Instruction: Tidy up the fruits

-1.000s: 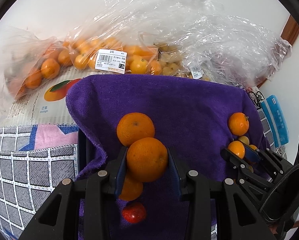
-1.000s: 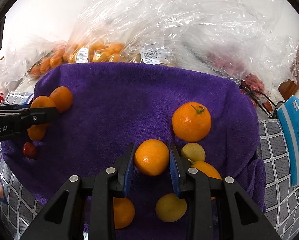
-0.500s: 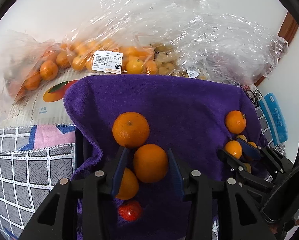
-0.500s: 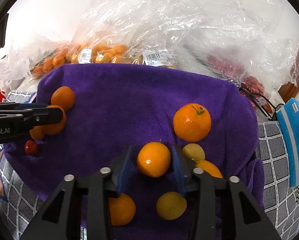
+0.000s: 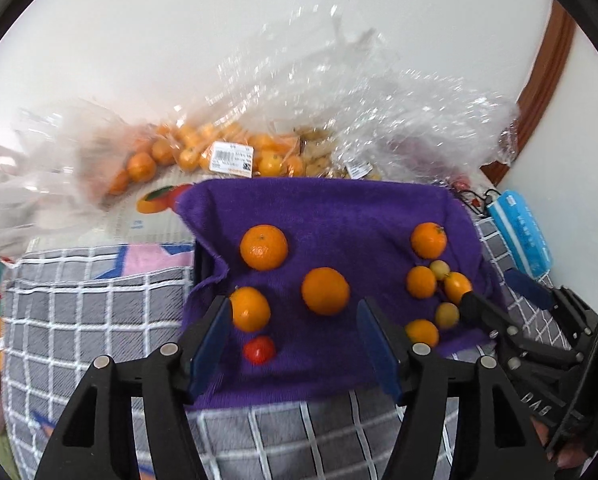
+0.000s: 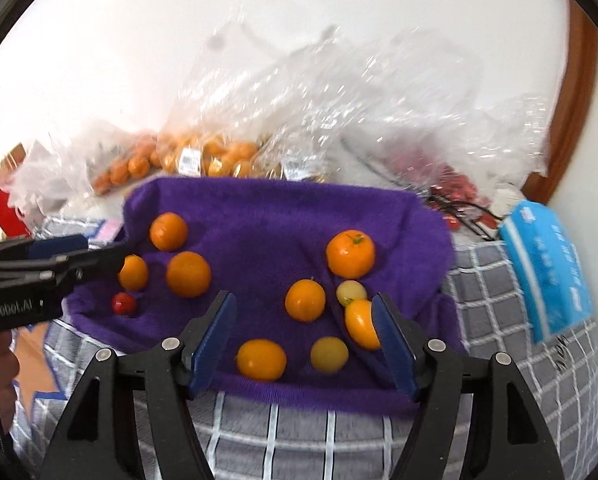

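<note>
Both the left gripper (image 5: pixel 293 336) and right gripper (image 6: pixel 304 338), jaws just opened and empty, are held above the purple towel (image 6: pixel 259 216), where oranges (image 5: pixel 325 291) are grouped at nine and three o'clock for sorting.

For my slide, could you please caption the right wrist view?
Open right claw above oranges on a purple towel.

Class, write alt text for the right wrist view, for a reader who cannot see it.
The open right gripper, holding nothing, hangs over a purple towel strewn with loose fruit: oranges, two pale yellow fruits and a small red fruit. The left gripper reaches in from the left edge, and clear plastic bags of fruit lie behind the towel against a white wall.
</note>
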`<action>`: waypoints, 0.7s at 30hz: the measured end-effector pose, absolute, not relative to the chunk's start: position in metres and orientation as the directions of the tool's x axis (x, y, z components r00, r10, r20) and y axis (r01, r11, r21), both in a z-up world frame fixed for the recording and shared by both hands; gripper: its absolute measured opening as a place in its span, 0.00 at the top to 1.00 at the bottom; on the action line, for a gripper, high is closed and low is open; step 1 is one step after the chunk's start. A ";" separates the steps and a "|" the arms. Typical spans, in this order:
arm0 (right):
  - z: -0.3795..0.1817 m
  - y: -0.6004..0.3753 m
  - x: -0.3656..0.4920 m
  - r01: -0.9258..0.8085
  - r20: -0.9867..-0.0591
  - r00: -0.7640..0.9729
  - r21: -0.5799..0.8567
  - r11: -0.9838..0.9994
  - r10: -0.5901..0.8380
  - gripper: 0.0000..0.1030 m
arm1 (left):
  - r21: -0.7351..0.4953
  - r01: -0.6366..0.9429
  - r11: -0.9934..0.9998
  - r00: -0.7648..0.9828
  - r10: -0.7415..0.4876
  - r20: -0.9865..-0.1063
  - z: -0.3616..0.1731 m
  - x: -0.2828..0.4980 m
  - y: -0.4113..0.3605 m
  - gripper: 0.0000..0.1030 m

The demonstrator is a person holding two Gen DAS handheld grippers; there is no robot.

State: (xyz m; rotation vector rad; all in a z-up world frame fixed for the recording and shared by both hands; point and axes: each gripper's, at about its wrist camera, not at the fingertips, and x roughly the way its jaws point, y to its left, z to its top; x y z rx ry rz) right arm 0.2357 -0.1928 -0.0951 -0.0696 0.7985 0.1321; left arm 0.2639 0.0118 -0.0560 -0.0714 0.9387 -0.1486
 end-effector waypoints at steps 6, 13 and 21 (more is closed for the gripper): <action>-0.064 -0.204 0.190 -0.085 -0.695 0.717 0.001 0.996 0.062 0.27 | -0.111 0.086 0.990 0.651 -0.140 -0.746 -0.022 0.209 0.015 0.31; -0.043 -0.214 0.130 -0.046 -0.667 0.743 0.031 0.998 0.055 0.27 | -0.105 0.071 0.992 0.714 -0.124 -0.689 0.001 0.143 0.014 0.25; -0.028 -0.212 0.070 -0.044 -0.610 0.792 -0.014 0.999 0.026 0.04 | -0.112 0.047 0.993 0.763 -0.108 -0.637 0.015 0.085 0.010 0.14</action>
